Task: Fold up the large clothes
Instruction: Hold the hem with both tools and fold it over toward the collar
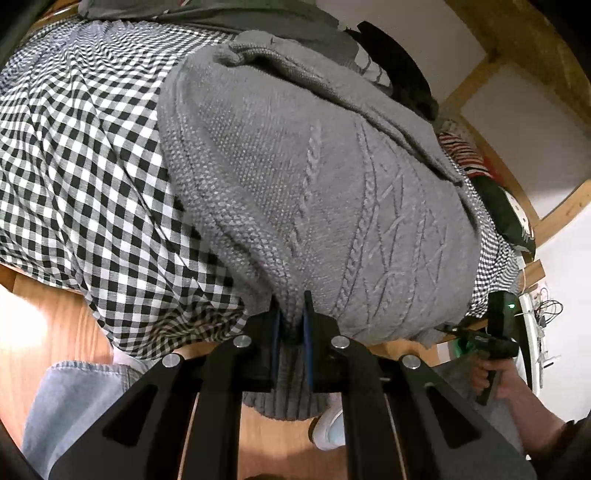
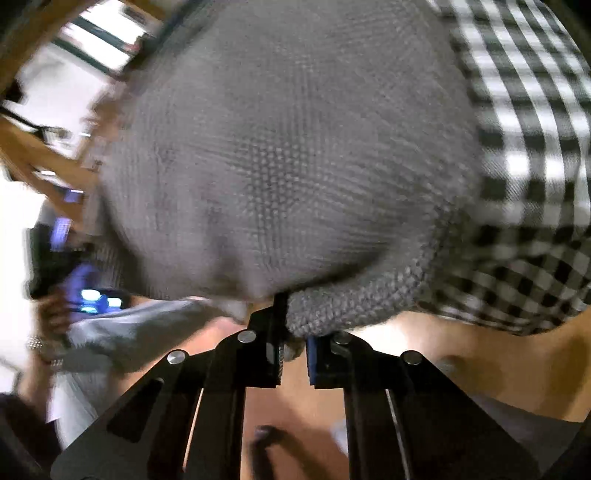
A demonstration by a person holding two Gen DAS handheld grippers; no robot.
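Grey cable-knit sweater [image 1: 303, 192] lay spread on a black-and-white checked cloth [image 1: 85, 155] covering the bench, its near hem hanging over the bench's front edge. Left gripper [image 1: 291, 325] was pinched narrow on that hem, knit bunched between its 2 blue pads [image 1: 308, 343], a flap of sweater drooping below the jaws. Right gripper [image 2: 293, 343] had the thick rolled knit edge [image 2: 351, 302] of the same sweater between its fingers, jaws nearly together on it; right wrist view was motion-blurred, so finer detail could not be told. In the left wrist view the right gripper [image 1: 496, 332] showed at the sweater's other front corner, a green light on its body, a bare hand [image 1: 495, 376] around its handle.

Below the bench: wood floor [image 1: 48, 325] and the person's light denim leg [image 1: 74, 398].

Farther back on the cloth, the sweater's upper part was folded over on itself near the collar. Beyond it sat dark grey garments [image 1: 229, 22], a black item [image 1: 399, 70] and a red-and-white striped piece [image 1: 465, 151]. Wooden beams [image 1: 476, 74] and white wall behind.
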